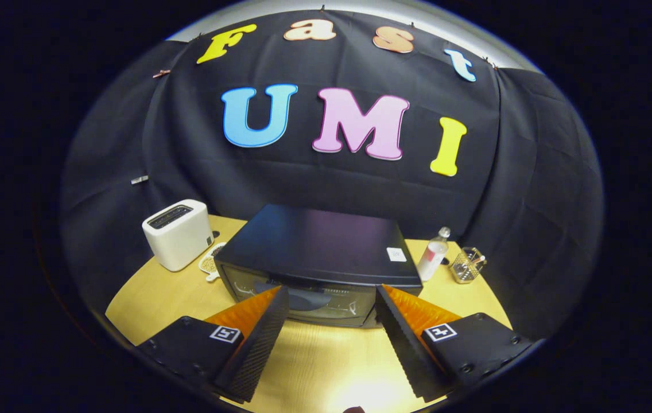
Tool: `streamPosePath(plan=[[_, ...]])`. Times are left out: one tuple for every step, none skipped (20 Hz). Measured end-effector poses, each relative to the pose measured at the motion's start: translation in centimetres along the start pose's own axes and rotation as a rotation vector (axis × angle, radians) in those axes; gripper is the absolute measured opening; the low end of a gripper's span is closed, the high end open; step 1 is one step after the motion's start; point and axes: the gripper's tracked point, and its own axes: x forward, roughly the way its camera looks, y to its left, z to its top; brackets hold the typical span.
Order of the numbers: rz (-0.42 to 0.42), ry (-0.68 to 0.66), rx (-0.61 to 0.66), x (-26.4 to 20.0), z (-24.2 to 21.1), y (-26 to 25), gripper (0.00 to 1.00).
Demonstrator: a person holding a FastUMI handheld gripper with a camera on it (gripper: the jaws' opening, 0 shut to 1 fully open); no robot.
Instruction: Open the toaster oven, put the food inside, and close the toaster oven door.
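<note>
A black toaster oven (317, 246) stands on the wooden table (326, 367), just ahead of my fingers. Its glass door (309, 301) faces me and is shut, and a rack shows dimly behind the glass. My gripper (332, 298) hovers in front of the door, open wide, with nothing between its fingers. The fingertips reach about level with the door's lower half, one toward each side of it. I cannot pick out the food from here.
A white slot toaster (178, 234) stands to the oven's left, with a small pale mat (210, 265) beside it. To the oven's right are a clear bottle (433, 253) and a small glass jar (468, 265). Bare tabletop lies under the fingers.
</note>
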Motion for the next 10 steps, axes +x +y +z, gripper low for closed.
streamPosePath(plan=[[-0.003,-0.023,0.001,-0.3,0.9,-0.6,0.99],[-0.006,-0.044,0.001,-0.7,1.8,-1.4,0.98],[-0.008,-0.065,0.005,-1.1,2.8,-2.1,0.98],[-0.011,-0.088,0.014,-1.6,3.9,-3.1,0.98],[-0.013,-0.116,0.024,-2.2,4.9,-4.0,0.98],[-0.016,-0.145,0.031,-2.7,6.1,-5.0,0.98],[-0.022,-0.176,0.035,-3.2,7.2,-6.2,0.98],[-0.026,-0.202,0.038,-3.8,8.3,-7.3,0.98],[-0.026,-0.228,0.039,-4.4,9.2,-8.4,0.98],[-0.024,-0.249,0.041,-4.9,10.1,-9.5,0.98]])
